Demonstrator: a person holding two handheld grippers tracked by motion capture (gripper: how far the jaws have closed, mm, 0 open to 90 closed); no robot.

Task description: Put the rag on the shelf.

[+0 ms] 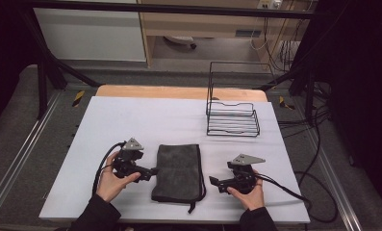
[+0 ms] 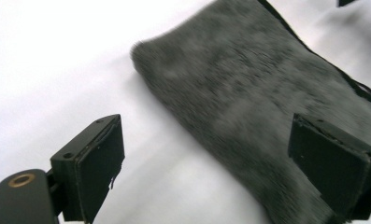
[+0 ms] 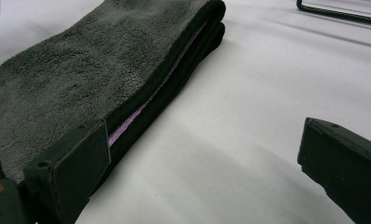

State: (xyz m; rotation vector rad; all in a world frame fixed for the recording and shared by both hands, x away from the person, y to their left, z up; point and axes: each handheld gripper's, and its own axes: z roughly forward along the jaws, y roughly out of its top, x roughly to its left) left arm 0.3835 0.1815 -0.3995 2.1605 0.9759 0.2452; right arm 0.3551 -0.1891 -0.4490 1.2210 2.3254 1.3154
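Near the front edge of the table, the left gripper [image 1: 152,172] has its jaws spread and empty, just beside the left side of the folded towel [image 1: 179,171]; the right gripper [image 1: 212,181] is likewise spread wide, empty, just off the towel's right side; the dark grey towel lies flat and folded at front centre; folding looks done, I judge; the wire rack [image 1: 233,118] stands bare toward the far right corner, so placing may remain.

Lab-style recording bay, black metal frame [image 1: 44,72] around a white-covered worktop [image 1: 131,120], loose cables [image 1: 280,48] behind (many), grey carpet [image 1: 15,110], wooden cabinet [image 1: 198,24]
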